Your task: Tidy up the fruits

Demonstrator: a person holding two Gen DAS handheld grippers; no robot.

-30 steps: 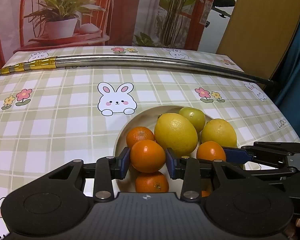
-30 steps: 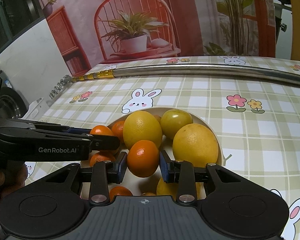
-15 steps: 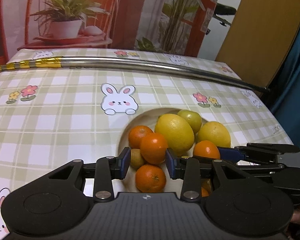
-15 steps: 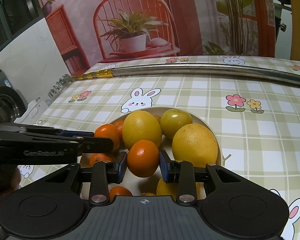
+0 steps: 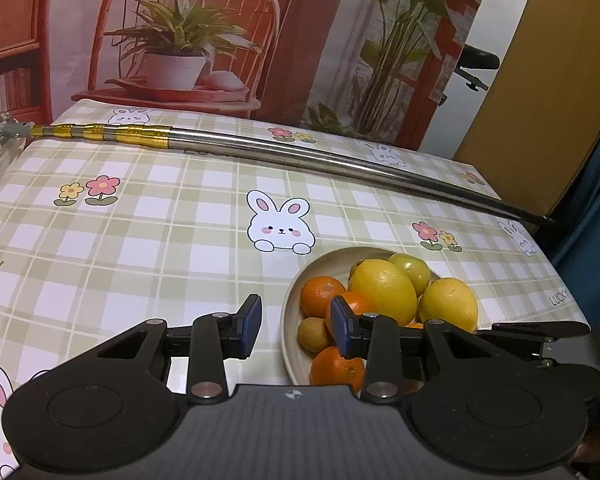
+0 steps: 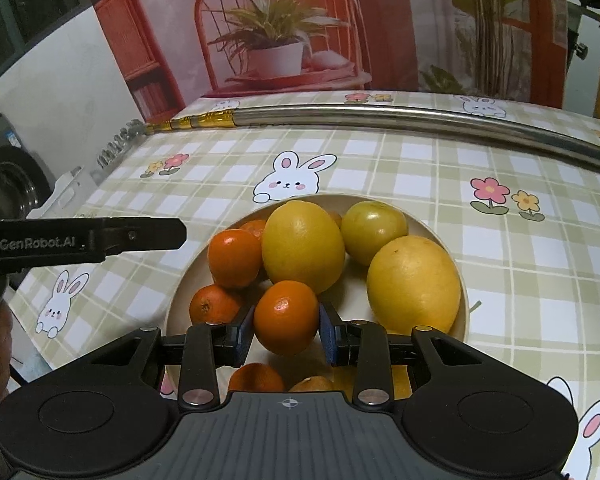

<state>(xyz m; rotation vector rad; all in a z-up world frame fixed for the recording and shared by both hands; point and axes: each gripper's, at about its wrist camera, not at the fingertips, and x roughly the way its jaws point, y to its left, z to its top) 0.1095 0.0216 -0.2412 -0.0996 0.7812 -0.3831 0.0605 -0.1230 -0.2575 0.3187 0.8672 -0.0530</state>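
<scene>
My right tongs (image 6: 287, 334) pinch a small orange (image 6: 286, 317) just above the cream bowl (image 6: 458, 276) of lemons and oranges on the table (image 6: 540, 264) — my left tongs (image 5: 295, 327) hang spread and empty over the bowl's left rim.

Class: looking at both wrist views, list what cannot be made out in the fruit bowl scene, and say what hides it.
- Bowl near rim: right view, behind right gripper body.
- Fruit under the gripped orange: right view, mostly covered.
- Right gripper's jaws: left view, only a side edge shows.
- Pole far end: left view, cut off by table edge.
</scene>
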